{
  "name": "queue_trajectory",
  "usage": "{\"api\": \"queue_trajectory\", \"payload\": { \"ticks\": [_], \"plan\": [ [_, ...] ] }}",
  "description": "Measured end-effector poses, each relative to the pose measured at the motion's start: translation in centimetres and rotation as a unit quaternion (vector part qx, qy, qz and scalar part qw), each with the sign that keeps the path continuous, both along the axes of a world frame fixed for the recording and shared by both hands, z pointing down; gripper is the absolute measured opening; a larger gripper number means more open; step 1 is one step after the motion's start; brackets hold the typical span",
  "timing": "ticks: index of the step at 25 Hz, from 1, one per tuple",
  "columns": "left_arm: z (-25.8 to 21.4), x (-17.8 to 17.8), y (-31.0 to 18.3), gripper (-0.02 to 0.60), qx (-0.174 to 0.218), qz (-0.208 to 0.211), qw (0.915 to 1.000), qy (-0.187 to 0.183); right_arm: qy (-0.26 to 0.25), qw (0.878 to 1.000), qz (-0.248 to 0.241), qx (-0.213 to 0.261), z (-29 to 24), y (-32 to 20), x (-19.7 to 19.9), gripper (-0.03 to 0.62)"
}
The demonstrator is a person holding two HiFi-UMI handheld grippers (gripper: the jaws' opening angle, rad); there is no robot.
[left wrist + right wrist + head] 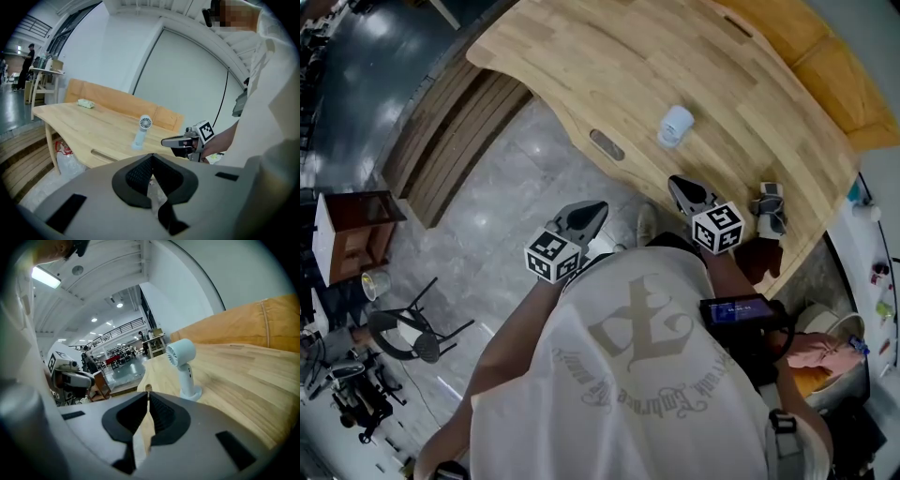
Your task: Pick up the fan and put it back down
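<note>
A small pale-blue fan (pixel 676 126) stands upright on its round base on the light wooden table (pixel 581 56), a little above and right of the centre of the head view. In the right gripper view the fan (pixel 183 366) stands right of centre, with bare tabletop (pixel 243 380) all around it and its grille turned toward the left of the frame. In the left gripper view the fan (pixel 143 131) shows small at mid-frame, near the near edge of the table (pixel 93 126). Nothing touches it.

The right gripper (pixel 677 183) is just below the fan in the head view, over the table's near edge and apart from the fan. Its jaws (pixel 148 395) are pressed together with nothing between them. It also shows at the right of the left gripper view (pixel 165 140), pointing left.

The left gripper (pixel 598 208) is to the left of it, over the grey floor beside the table edge. Its jaws (pixel 151 157) also meet at the tips and are empty.

At the right edge of the table lies a small grey and white object (pixel 769 208). An orange cushioned bench (pixel 825 47) runs behind the table at the upper right. A black chair (pixel 412 333) stands at the lower left.
</note>
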State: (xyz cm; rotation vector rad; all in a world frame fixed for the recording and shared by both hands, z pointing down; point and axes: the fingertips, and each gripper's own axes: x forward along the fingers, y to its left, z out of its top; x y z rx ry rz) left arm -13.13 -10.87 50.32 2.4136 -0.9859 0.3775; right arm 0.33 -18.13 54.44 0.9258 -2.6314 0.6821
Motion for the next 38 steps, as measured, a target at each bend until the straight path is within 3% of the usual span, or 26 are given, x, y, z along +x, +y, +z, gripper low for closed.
{"api": "queue_trajectory", "payload": {
  "ticks": [13,19,26,38],
  "plan": [
    [0.7,1.6,-2.6,0.009,-0.012,0.002,0.9997,-0.021,0.025,1.0,0.014,-0.011,3.6,-6.4,2.3,0.027],
    [1.0,0.7,-2.6,0.01,-0.02,-0.021,0.9992,-0.027,0.064,0.998,0.011,-0.005,5.2,-9.0,2.4,0.15],
    [1.1,0.7,-2.7,0.009,-0.027,-0.033,0.9987,-0.03,0.062,0.998,-0.022,0.009,5.2,-11.7,1.1,0.218],
    [1.2,0.3,-2.8,0.009,-0.035,-0.05,0.9974,-0.039,0.071,0.995,-0.053,0.038,4.9,-13.8,-1.6,0.219]
  ]
}}
